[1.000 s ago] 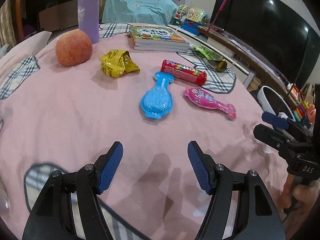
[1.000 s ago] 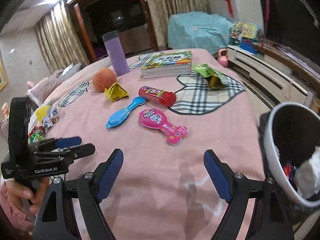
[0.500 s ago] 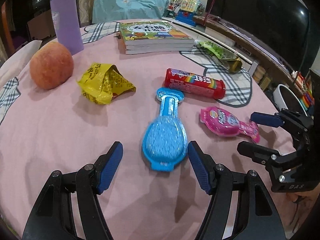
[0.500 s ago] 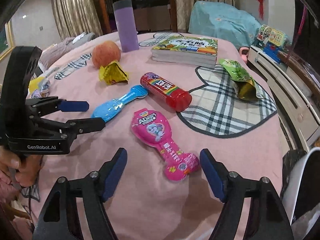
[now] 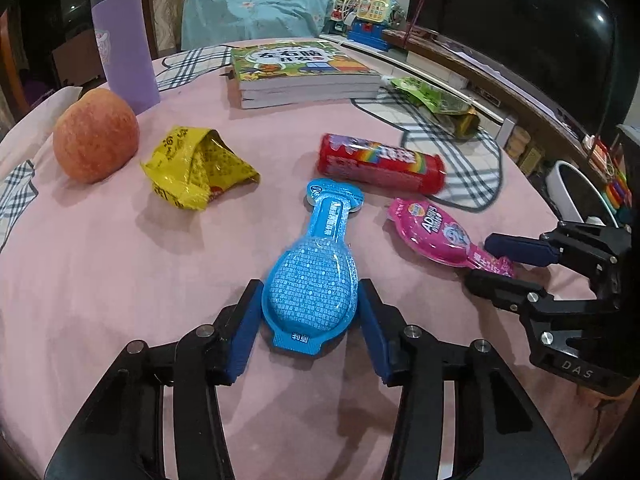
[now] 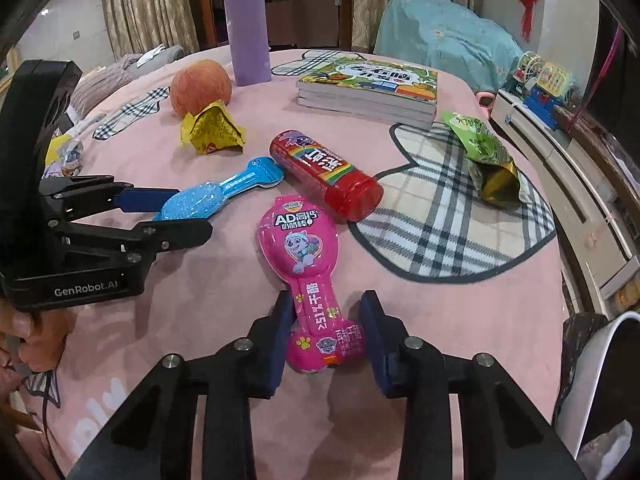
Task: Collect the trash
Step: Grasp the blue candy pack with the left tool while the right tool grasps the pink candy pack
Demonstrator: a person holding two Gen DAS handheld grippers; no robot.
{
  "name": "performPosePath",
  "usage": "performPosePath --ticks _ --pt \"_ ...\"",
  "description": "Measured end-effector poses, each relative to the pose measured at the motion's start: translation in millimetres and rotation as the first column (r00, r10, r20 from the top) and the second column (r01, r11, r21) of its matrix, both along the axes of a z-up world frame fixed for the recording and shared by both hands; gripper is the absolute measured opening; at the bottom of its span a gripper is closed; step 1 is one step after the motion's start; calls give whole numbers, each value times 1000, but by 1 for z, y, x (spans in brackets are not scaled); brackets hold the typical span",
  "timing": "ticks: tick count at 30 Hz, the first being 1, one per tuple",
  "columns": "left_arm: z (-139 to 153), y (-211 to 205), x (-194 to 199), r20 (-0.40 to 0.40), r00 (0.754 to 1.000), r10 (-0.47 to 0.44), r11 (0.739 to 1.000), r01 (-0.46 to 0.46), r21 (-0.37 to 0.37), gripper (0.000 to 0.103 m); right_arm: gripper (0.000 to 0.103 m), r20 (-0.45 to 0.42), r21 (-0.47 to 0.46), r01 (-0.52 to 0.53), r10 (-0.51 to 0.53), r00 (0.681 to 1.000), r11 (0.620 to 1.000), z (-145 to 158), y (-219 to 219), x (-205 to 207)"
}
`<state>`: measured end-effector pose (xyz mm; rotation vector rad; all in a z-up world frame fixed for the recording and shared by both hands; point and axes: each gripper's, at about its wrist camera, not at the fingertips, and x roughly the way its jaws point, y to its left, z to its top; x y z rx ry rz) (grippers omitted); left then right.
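Colours on the pink cloth point(image 5: 100, 280)

Blue wrapper point(image 5: 310, 280), pink wrapper point(image 6: 308, 256), yellow wrapper point(image 5: 196, 168), red tube point(image 5: 380, 166), purple flask point(image 5: 122, 40), grey plaid patch point(image 6: 452, 220).

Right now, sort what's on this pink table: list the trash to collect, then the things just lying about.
Trash to collect:
- blue spoon-shaped plastic wrapper
- pink spoon-shaped plastic wrapper
- crumpled yellow foil wrapper
- torn green snack bag

Lying about:
- red-orange apple
- tall purple tumbler
- stacked picture books
- red candy tube, possibly trash
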<state>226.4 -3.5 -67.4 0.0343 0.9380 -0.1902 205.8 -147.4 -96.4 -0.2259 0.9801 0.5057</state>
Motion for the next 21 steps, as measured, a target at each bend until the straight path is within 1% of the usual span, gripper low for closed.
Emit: performPosePath --ticks 3,6,8,10,13,16,19,21 --pt "1 -4 -17 -6 1000 -2 1000 2 -29 47 35 -25 35 46 -46 999 998 2 -8 -8" --pt "3 -9 -35 -15 1000 -13 997 12 -72 47 35 -60 85 130 -125 990 988 5 -24 -19" --pt "3 -13 -47 -21 1000 -18 995 16 -97 47 35 -72 91 191 -185 980 977 7 -33 -28" --pt "4 -17 -59 -25 1000 -16 993 13 -114 47 35 -66 79 254 -249 966 964 10 -41 -41" --pt "4 -20 -74 -24 1000 -5 991 2 -136 47 35 -73 88 316 -310 948 945 11 -48 -56" --pt "4 -24 -82 -14 1000 -1 993 -1 -116 47 36 -69 108 331 -325 943 937 8 -50 -63" --pt "4 -25 -84 -13 1000 -2 995 0 -103 47 39 -62 104 321 -316 947 941 9 -49 -59" --pt "3 -25 -84 -18 1000 6 994 -8 -105 48 48 -51 117 303 -299 953 946 10 -47 -58"
